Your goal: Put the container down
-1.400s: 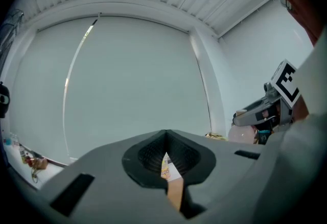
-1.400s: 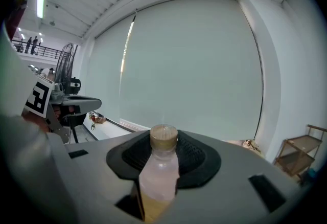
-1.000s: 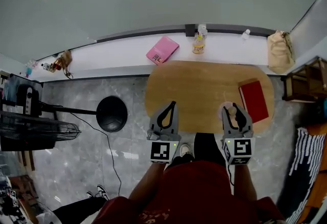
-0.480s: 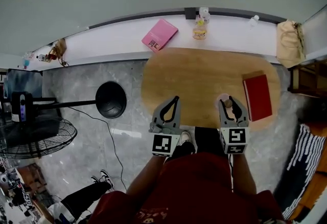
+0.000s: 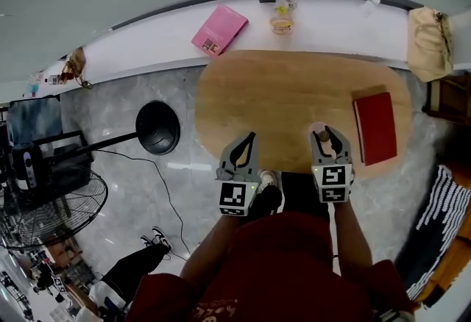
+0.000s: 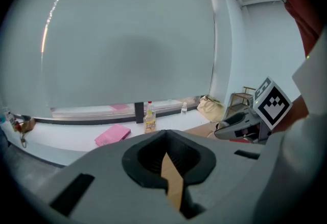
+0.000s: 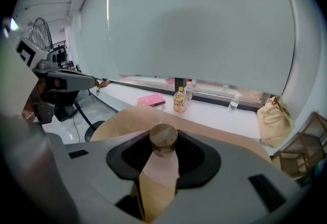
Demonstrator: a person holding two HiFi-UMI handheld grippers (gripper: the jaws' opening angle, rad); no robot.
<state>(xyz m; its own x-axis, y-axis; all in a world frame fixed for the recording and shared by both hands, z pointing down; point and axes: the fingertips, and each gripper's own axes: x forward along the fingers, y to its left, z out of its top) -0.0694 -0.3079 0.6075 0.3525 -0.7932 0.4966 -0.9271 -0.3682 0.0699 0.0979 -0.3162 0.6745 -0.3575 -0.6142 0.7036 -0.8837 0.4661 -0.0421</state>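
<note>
One oval wooden bench [image 5: 287,96] on grey floor [image 5: 140,203], white sill [image 5: 331,23] beyond; right claw [image 5: 328,131] grips container [image 7: 163,141], left claw [image 5: 249,137] closed, empty.

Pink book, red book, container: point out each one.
pink book [image 5: 219,29], head view, middle of its cover
red book [image 5: 376,128], head view, middle of its cover
container [image 7: 163,136], right gripper view, its round lid

The container [image 7: 161,159] is a small, pale pinkish jar closed with a round brown stopper like cork. It is clamped between the jaws of the right gripper [image 5: 327,134], stopper uppermost, over the near edge of the oval wooden table [image 5: 294,96].
</note>
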